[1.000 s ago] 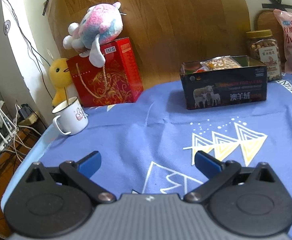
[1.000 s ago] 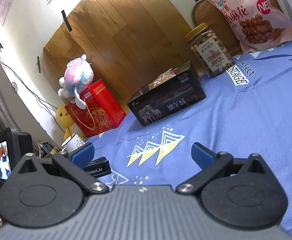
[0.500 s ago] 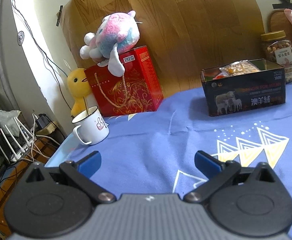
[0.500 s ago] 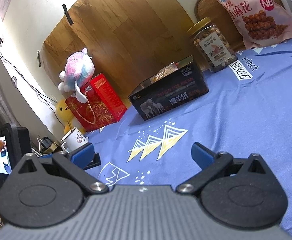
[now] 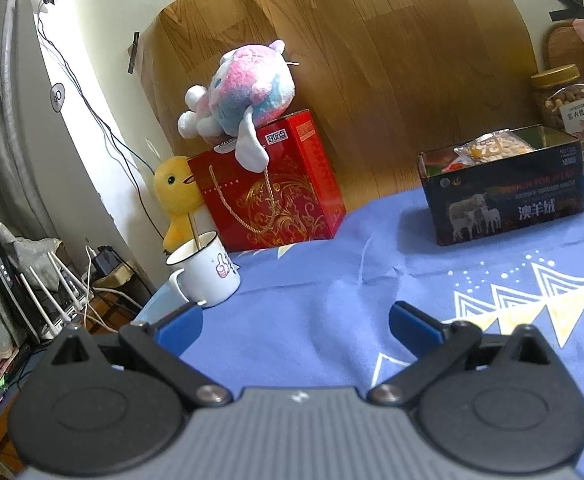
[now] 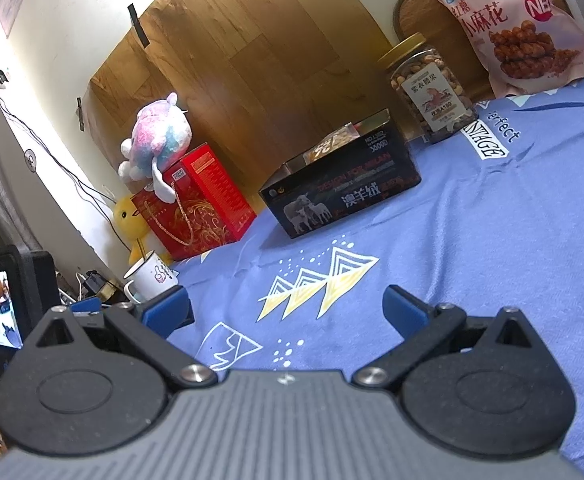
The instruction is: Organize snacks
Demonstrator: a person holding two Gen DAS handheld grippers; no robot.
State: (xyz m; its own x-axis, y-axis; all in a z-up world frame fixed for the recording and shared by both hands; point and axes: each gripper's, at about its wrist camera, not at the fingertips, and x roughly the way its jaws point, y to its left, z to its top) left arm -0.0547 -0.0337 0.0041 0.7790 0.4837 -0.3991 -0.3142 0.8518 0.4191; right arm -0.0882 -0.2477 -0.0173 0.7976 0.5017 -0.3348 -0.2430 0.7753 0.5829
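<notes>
A black tin box with sheep on its side stands on the blue cloth at the back; snack packets lie inside it. It also shows in the right wrist view. A jar of nuts with a gold lid and a pink snack bag stand behind it to the right. My left gripper is open and empty, above the cloth well short of the box. My right gripper is open and empty too, above the cloth.
A red gift box with a plush toy on top stands at the back left, a yellow duck beside it. A white mug sits near the table's left edge. A wooden board leans on the wall.
Both grippers have drawn back and to the left, away from the tin box, staying open. The left view now takes in more of the mug and the table's left edge.
</notes>
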